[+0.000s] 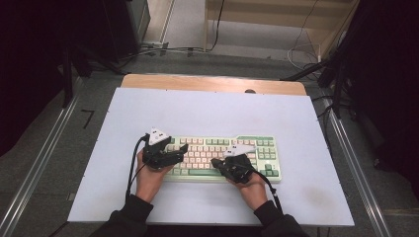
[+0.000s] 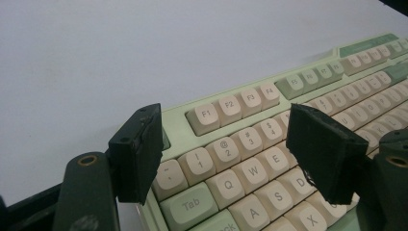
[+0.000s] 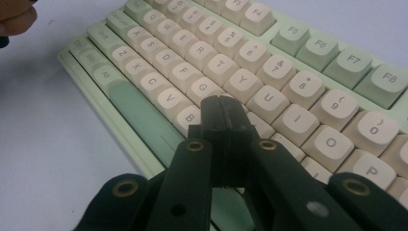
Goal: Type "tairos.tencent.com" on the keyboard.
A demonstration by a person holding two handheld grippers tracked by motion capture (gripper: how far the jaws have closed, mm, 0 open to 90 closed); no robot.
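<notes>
A white table mat (image 1: 207,108) is covering the table, and a pale green keyboard (image 1: 227,158) with cream keys is lying across the near middle of it. The person's hands are coming in from the near edge, one at each end of the key block.

The left gripper (image 1: 179,148) is hovering over the keyboard's left end with its jaws standing wide apart and nothing between the pads; in the left gripper view (image 2: 231,159) the number row and the Q, W, E keys are showing in the gap, one pad sitting over the keyboard's left edge, the other over the letter keys.

The right gripper (image 1: 215,162) is pointing at the lower middle of the keyboard with its jaws pressed together, gripping nothing. In the right gripper view (image 3: 222,113) the closed tips are sitting just above the bottom letter row, beside the B key (image 3: 188,117); whether they are touching a key I cannot tell.
</notes>
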